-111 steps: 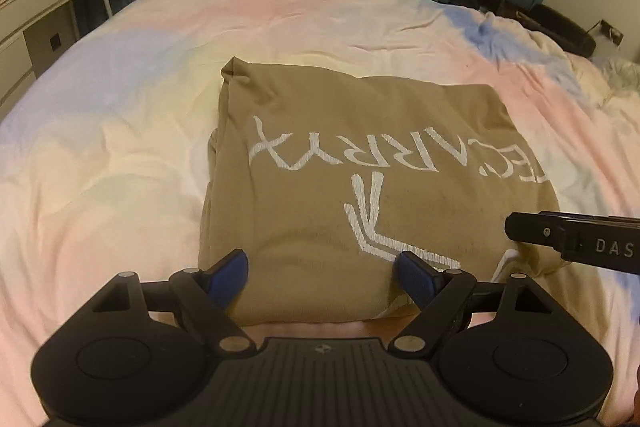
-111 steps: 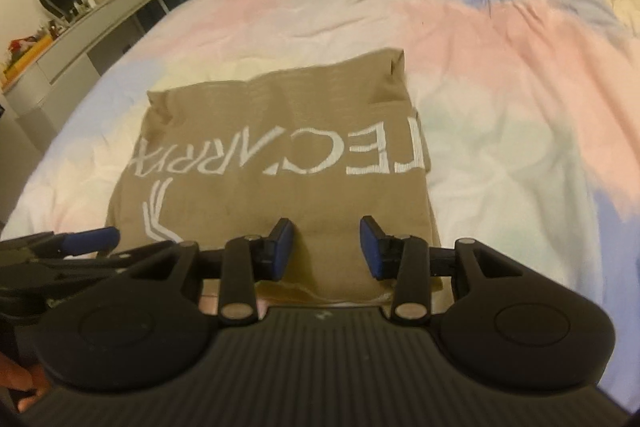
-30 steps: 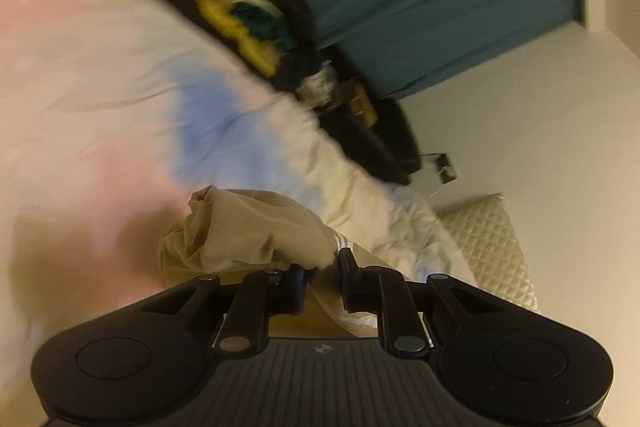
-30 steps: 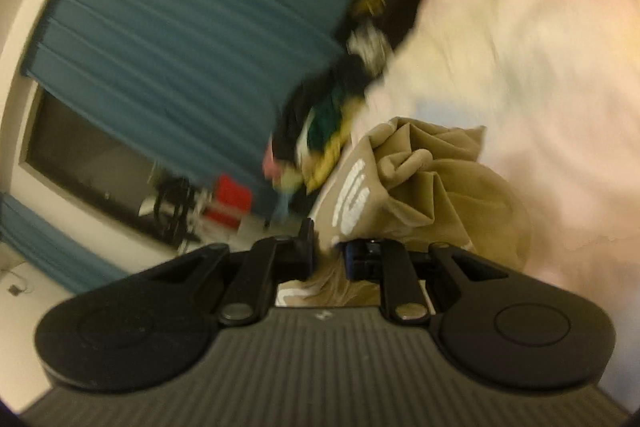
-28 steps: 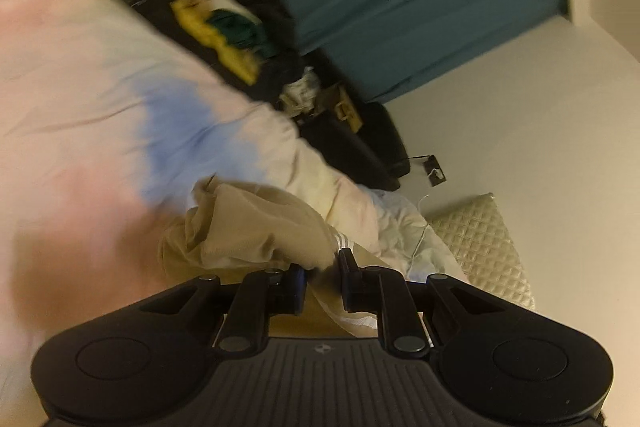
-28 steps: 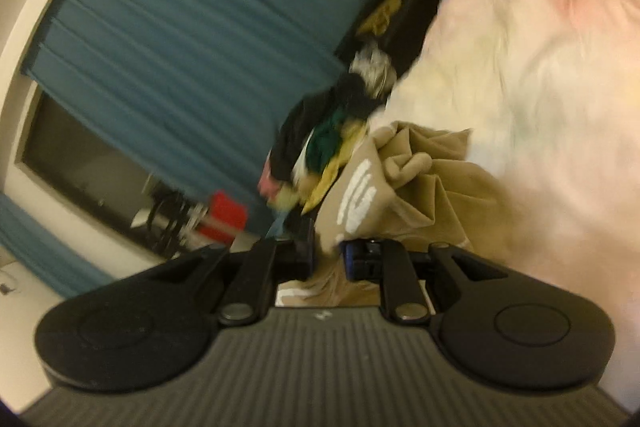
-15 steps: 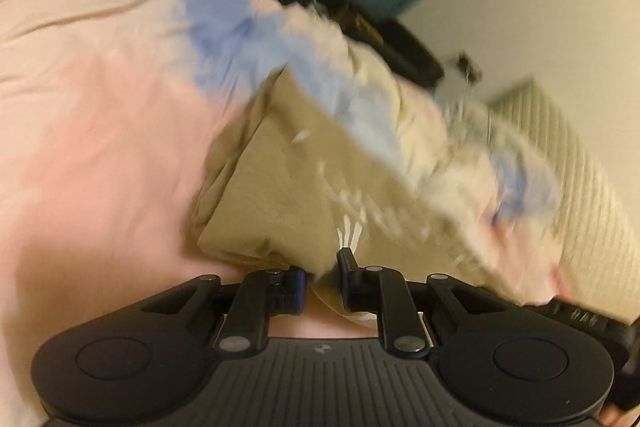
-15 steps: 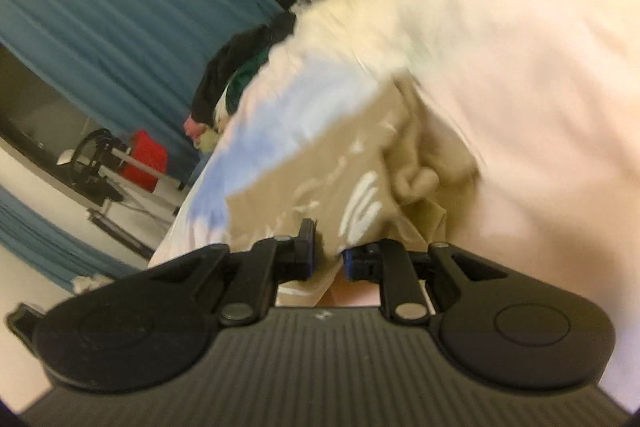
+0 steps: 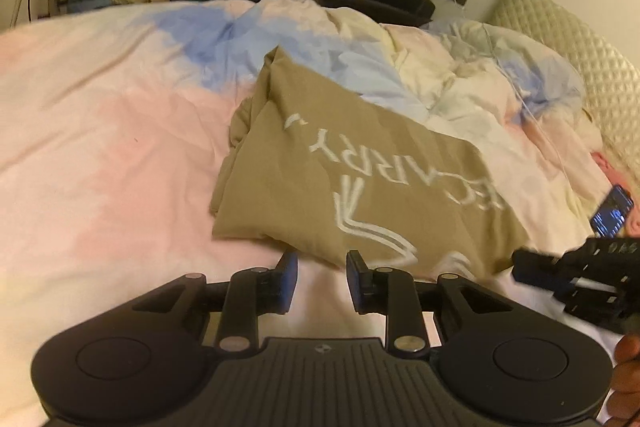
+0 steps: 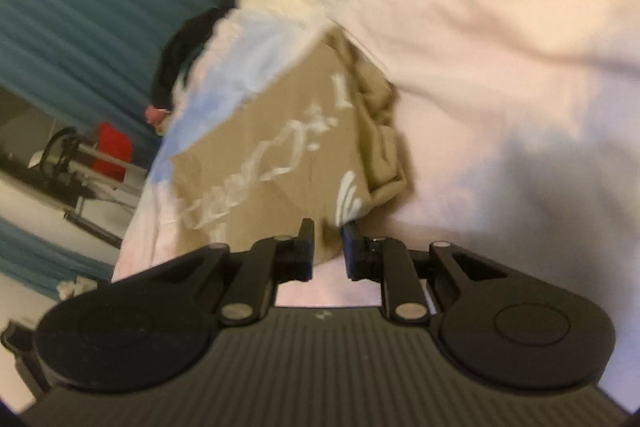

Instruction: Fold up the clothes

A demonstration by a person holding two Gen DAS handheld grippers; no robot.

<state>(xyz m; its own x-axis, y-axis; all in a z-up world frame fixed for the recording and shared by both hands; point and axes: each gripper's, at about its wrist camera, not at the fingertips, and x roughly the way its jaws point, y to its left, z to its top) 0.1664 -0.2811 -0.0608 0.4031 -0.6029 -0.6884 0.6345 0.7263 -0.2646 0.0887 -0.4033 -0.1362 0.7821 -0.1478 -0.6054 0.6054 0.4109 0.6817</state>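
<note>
Folded tee (image 9: pixel 360 183) lying just past both grippers, left gripper (image 9: pixel 318 277) & right gripper (image 10: pixel 327 245) fingers apart, gripping nothing, long axis running near-right to far-left

Pastel duvet bed (image 9: pixel 100 147): folded tan shirt (image 9: pixel 360 179), phone (image 9: pixel 612 213) lying on it.

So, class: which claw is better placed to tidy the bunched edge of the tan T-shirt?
Probably the left claw: open, near the tan T-shirt, facing that bunched edge. The right claw sits toward the opposite side.

One shirt (image 9: pixel 360 183), two grippers (image 9: pixel 318 277)
</note>
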